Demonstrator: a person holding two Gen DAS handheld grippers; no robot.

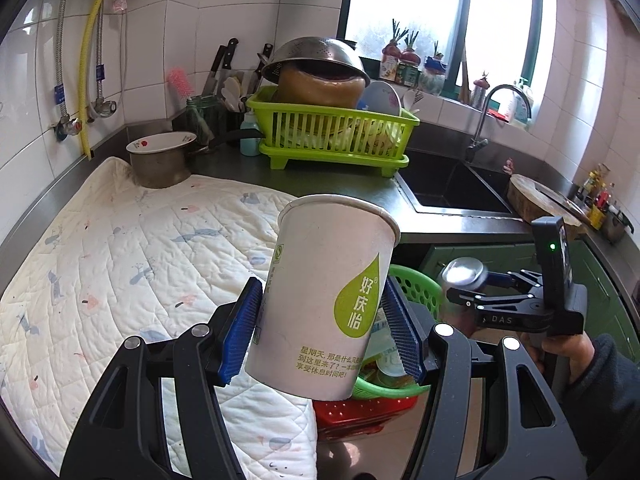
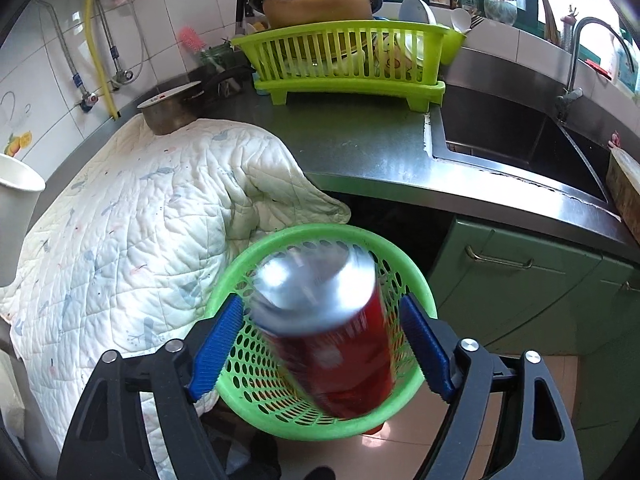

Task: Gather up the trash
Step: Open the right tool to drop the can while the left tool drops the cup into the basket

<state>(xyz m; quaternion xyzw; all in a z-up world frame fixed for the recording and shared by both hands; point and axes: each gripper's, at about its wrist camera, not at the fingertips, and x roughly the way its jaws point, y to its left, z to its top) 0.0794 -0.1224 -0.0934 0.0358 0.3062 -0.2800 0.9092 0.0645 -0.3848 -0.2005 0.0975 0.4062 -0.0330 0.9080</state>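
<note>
Right wrist view: a red can (image 2: 332,332) sits blurred between the right gripper (image 2: 322,344) pads, silver end toward 11 o'clock and its long axis running from 5 to 11; gaps show on both sides, so the blue pads (image 2: 426,350) stand spread and clear of it. It hangs over the mouth of a green basket (image 2: 416,280), which sits below the counter edge, with a quilt (image 2: 120,232) at 9 o'clock draped over the worktop and a sink (image 2: 520,136) at 2 o'clock. The gripper tilts steeply down toward the basket. In the left wrist view a paper cup (image 1: 328,300) is pinched by the left gripper (image 1: 322,328), both pads pressed on its lower wall; the cup stands nearly upright, its open rim leaning toward 1 o'clock, its long axis from 6 to 12. The basket peeks out behind it at 4 o'clock, holding some wrappers. At 3 o'clock a hand (image 1: 568,350) in a dark sleeve holds the right gripper, angled down over the basket with the can's silver end showing. A dish rack (image 1: 332,132) stands at 12 o'clock.
</note>
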